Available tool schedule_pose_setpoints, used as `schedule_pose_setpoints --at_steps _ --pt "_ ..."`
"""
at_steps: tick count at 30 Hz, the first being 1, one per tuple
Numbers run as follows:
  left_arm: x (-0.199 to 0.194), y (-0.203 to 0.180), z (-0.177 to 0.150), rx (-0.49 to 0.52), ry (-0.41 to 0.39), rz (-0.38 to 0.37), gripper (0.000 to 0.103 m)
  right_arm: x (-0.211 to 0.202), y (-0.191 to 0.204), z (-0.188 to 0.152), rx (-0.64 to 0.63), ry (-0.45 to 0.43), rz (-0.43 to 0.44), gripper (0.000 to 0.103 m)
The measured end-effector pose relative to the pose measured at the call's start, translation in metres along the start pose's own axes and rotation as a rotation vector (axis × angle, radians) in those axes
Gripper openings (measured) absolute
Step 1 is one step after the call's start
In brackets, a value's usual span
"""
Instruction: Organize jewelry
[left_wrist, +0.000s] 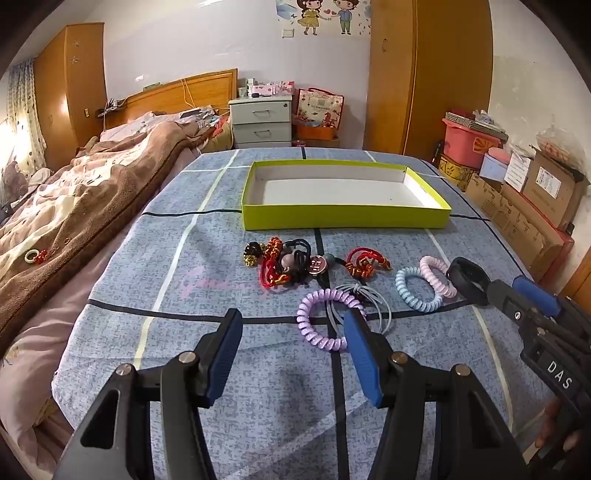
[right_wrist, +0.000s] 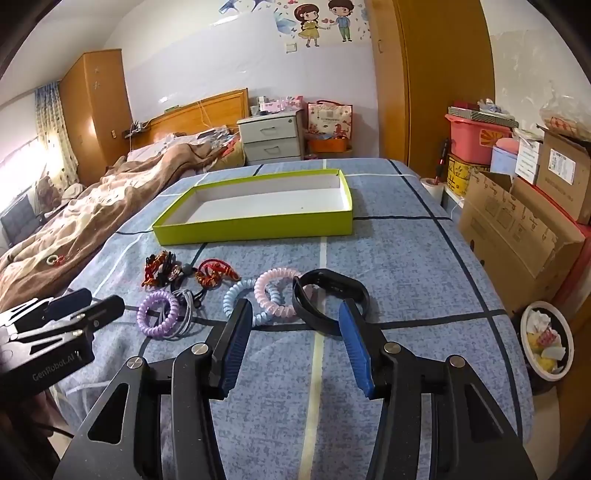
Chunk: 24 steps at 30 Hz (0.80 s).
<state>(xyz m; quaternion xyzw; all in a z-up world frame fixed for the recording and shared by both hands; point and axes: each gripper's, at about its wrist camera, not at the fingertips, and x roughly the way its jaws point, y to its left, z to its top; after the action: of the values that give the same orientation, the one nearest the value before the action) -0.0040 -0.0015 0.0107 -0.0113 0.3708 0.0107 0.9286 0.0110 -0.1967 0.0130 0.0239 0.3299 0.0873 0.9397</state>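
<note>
Jewelry lies in a loose row on the blue checked surface, just ahead of both claws, and the lime-green tray (right_wrist: 255, 225) beyond it holds nothing yet, so I judge the sorting has not begun. The right claw (right_wrist: 295, 325) hangs tilted down with its blue pads wide apart and nothing between them; the black band (right_wrist: 330, 291) sits just past its tips, with the pink coil (right_wrist: 275, 291) and blue coil (right_wrist: 240, 299) overlapping each other just to its left. The left claw (left_wrist: 293, 332) is equally spread and empty, its right pad reaching over the near edge of the purple coil (left_wrist: 323, 317), which lies tangled with a grey cord loop (left_wrist: 369, 302). Further ahead of it sits a knot of red and black ties (left_wrist: 284, 264).

To do this step well, I would say each claw should take one loose piece: the right one straddling the near arc of the black band, the left one pinching the purple coil on the side away from the grey loop, so the cord is not dragged along. Lifting clear before travelling forward to the tray should keep the neighbours from snagging
</note>
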Motion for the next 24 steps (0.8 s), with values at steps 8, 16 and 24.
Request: schedule_pose_setpoints --at_steps 8,16,24 --pt "0.0003 0.002 0.0011 -0.016 0.005 -0.017 0.059 -0.0026 -0.0011 0.002 -0.008 0.006 -0.017 0.05" --pt "0.0028 -0.0002 0.0035 -0.015 0.006 -0.012 0.059 -0.0033 -0.0042 0.0056 -0.012 -0.008 -0.019 0.05" --pt "0.0036 0.0003 0.0015 -0.016 0.003 -0.015 0.059 -0.0017 -0.0046 0.0053 -0.006 -0.009 -0.01 0.05"
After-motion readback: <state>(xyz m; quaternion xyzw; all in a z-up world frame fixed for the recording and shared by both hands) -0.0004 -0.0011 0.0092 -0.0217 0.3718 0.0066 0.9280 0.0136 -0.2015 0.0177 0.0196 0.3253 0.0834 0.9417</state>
